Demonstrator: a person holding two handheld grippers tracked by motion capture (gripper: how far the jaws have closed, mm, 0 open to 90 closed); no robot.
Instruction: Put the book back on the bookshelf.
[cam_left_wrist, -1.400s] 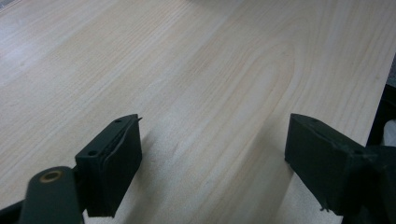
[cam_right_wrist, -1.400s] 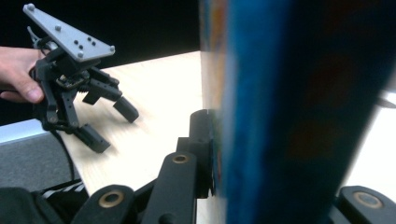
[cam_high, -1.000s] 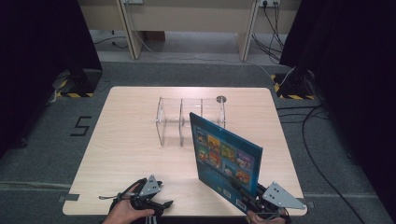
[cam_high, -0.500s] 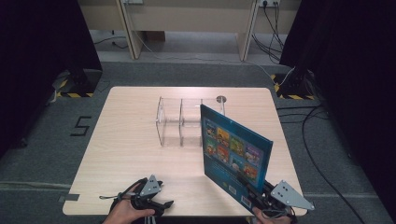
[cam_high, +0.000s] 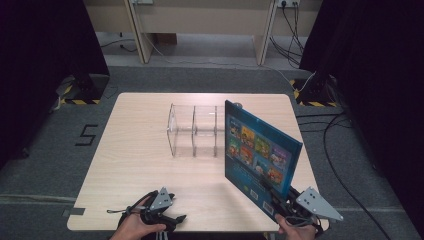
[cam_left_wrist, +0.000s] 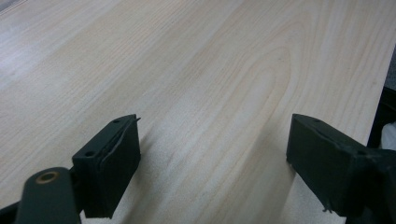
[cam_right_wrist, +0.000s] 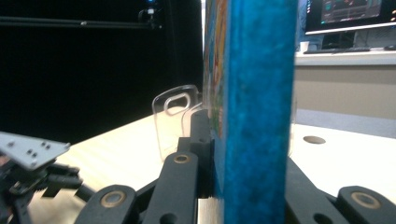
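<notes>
From the high view, the right gripper (cam_high: 280, 202) holds a blue picture book (cam_high: 260, 150) upright by its lower corner above the near right part of the wooden table (cam_high: 135, 165), just in front of a clear acrylic rack (cam_high: 195, 131). The left gripper (cam_high: 167, 219) rests at the table's near edge. In the left gripper view, its jaws stand spread over bare wood, having just been opening, nothing between them. In the right gripper view, the jaws pinch the book's spine (cam_right_wrist: 259, 112), the rack (cam_right_wrist: 175, 116) behind.
</notes>
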